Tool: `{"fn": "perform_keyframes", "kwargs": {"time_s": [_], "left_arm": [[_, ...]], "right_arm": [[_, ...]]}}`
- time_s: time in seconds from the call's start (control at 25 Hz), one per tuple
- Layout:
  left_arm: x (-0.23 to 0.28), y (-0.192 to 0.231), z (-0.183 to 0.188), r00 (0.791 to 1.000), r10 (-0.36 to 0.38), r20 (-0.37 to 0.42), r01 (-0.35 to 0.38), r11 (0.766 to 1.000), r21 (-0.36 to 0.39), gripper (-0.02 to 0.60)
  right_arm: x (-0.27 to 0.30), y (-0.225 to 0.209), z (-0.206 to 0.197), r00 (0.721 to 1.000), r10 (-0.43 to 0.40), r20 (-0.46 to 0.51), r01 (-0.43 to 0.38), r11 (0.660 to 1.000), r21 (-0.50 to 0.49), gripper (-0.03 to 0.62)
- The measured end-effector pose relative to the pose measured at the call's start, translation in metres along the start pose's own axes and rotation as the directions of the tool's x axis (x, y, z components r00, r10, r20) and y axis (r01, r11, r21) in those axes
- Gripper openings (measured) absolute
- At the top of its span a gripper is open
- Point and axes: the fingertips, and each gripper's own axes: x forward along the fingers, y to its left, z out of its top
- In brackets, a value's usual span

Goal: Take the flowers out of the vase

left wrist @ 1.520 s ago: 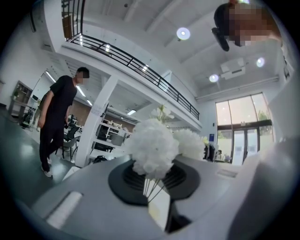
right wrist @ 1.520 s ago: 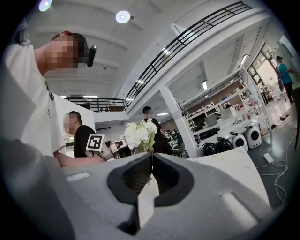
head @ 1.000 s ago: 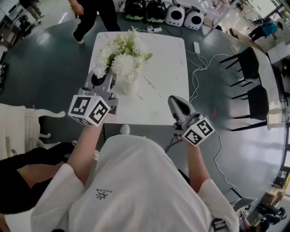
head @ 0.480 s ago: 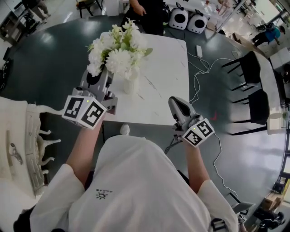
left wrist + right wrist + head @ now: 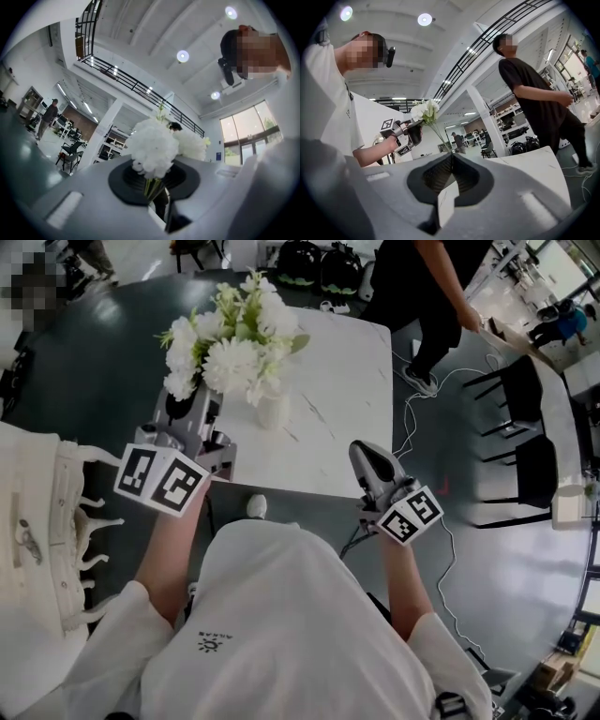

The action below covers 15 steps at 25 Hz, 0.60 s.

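Note:
A bunch of white flowers with green stems leans left above a small white vase on the white marble table. My left gripper is shut on the stems just below the blooms. In the left gripper view the flowers fill the space above the jaws and the stems run down between them. In the right gripper view the stems slant down from the flowers, and their lower ends are hidden. My right gripper hangs level at the table's near edge, shut and holding nothing.
A person in black walks past the table's far right corner. Black chairs and white cables are on the floor to the right. White carved furniture stands close on my left. Dark bags sit beyond the table.
My left gripper has risen and drawn left with the flowers, which now lean further from the vase. The person in black has crossed from the back left to the back right. The right gripper stayed put.

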Motion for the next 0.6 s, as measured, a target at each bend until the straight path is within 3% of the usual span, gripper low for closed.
{"fn": "perform_keyframes", "kwargs": {"time_s": [0.36,0.6], "left_arm": [[-0.050,0.004,-0.007,0.998,0.064,0.023,-0.064,0.998,0.010,0.037],[-0.055,0.010,-0.012,0.993,0.122,-0.008,-0.122,0.993,0.006,0.037]], "right_arm": [[-0.011,0.014,-0.022,0.999,0.047,-0.014,-0.048,0.999,-0.021,0.002],[-0.008,0.011,-0.010,0.997,0.067,-0.028,-0.067,0.998,-0.015,0.002]]}}
